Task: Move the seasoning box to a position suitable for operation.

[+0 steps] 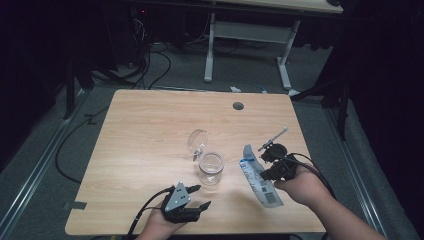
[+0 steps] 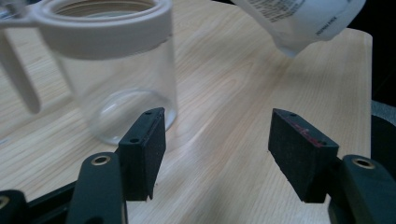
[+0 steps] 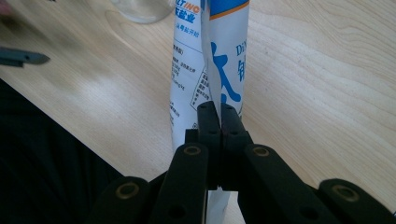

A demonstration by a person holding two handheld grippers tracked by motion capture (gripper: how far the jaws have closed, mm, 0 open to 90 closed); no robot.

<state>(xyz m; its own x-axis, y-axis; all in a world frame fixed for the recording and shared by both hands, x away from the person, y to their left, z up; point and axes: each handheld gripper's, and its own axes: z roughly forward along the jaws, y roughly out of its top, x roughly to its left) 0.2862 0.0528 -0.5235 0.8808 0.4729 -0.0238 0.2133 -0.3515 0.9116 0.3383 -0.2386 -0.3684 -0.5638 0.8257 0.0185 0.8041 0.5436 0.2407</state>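
Printed white-and-blue film pouch (image 1: 260, 177) is pinched near one edge by the right gripper (image 1: 270, 167), whose jaws are pressed flat together on the film, as seen in the right gripper view (image 3: 205, 60); the pouch is held up off the tabletop, slanted, just right of the jar, presumably so that one end can be brought over the jar's mouth for pouring. Whether the pouch has been opened cannot be told. Clear glass jar (image 1: 210, 168) is stood upright near the middle of the wooden table (image 1: 150, 125), its hinged lid (image 1: 197, 141) swung back on the far side, which leaves the mouth free to receive contents. In the left gripper view the jar (image 2: 116, 74) is seen just beyond the left-hand jaw, and a corner of the pouch (image 2: 299, 23) hangs above to the right. The left gripper (image 1: 197, 196) is kept wide apart with nothing between its pads, low over the table near the jar, probably to steady the jar during pouring.
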